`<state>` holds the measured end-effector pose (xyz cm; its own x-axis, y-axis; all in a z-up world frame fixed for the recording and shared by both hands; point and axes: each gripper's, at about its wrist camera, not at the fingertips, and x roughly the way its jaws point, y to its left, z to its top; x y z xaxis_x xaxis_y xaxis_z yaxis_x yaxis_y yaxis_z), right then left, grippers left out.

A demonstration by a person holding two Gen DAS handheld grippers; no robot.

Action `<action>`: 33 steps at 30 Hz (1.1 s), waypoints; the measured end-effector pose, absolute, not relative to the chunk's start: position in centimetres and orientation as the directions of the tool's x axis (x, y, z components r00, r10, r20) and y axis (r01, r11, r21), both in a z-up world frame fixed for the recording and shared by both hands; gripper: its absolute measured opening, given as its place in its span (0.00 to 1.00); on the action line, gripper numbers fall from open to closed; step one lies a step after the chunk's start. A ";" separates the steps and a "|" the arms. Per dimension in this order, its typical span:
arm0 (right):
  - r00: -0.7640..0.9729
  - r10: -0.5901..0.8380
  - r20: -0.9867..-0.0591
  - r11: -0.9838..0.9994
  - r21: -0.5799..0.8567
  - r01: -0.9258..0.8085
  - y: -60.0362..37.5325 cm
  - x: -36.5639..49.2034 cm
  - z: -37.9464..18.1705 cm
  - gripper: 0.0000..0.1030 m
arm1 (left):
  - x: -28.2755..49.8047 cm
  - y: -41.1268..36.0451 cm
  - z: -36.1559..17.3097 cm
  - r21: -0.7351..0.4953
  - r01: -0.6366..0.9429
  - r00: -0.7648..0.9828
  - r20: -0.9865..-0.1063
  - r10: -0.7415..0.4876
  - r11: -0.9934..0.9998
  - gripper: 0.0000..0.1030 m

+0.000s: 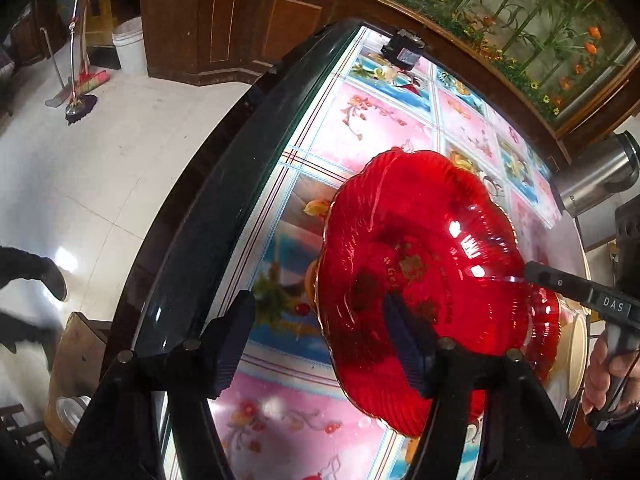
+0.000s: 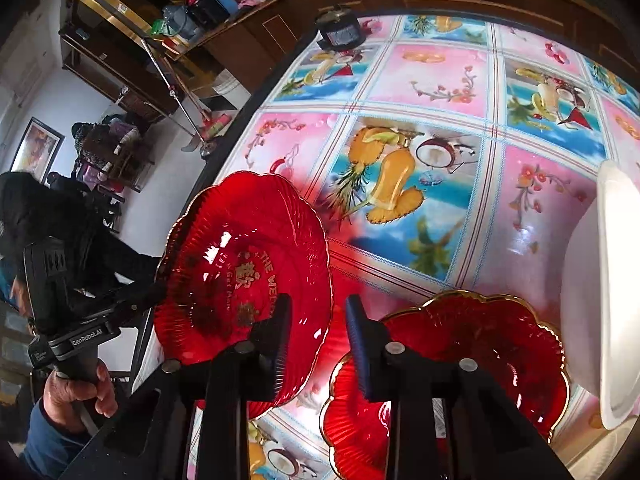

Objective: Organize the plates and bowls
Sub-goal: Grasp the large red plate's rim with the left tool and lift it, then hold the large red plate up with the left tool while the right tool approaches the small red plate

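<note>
- Two tongs meet at one red plate (image 1: 420, 248), which stands tilted over the near part of the table (image 1: 248, 184)
- left gripper (image 1: 320, 300): jaws stand wide apart; the pad at 3 o'clock overlaps the plate's well, the pad at 9 o'clock is clear of it over bare cloth; the near rim sits between them unpinched
- right gripper (image 2: 319, 300): jaws nearly together, a narrow gap with the plate's rim in it; whether the pads press I cannot tell; in the left wrist view its finger tip lies on the rim at 3 o'clock
- left hand (image 2: 76, 396) and right hand (image 1: 604, 376) each wrap a black handle
- second red plate (image 2: 480, 360) lies flat at 5 o'clock in the right wrist view, just beside a white dish (image 2: 616, 280) at 3 o'clock
- open cloth runs toward 12 o'clock up to a black jar (image 2: 340, 32); the table's dark rounded edge curves at 9 o'clock, white floor tiles beyond
- both red plates are clear glossy ware, ribbed, scalloped, gold-edged; the held one bears gold lettering; the cloth is shiny, with pink flower and blue fruit squares
</note>
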<state>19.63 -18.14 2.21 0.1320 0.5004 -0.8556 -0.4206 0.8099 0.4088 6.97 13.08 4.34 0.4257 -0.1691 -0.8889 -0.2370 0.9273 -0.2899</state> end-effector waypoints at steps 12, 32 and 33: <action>0.140 0.483 -0.865 0.823 0.394 -0.409 -17.3 18.4 1.0 0.06 | 6.2 11.9 3.7 -0.256 -0.203 0.407 -0.900 -0.156 0.945 0.24; 0.012 0.535 -0.845 0.760 0.475 -0.443 -19.8 7.6 0.7 0.07 | -6.8 9.4 4.1 -0.235 -0.221 0.387 -0.912 -0.136 0.947 0.24; 0.005 0.534 -0.845 0.759 0.477 -0.444 -19.9 7.1 0.6 0.07 | -7.3 9.3 3.9 -0.239 -0.225 0.386 -0.912 -0.139 0.945 0.24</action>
<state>7.10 -19.88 0.65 0.0049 0.5340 -0.8454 -0.4438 0.7588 0.4767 -7.31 9.33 3.93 0.3856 -0.1392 -0.9121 -0.2247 0.9446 -0.2392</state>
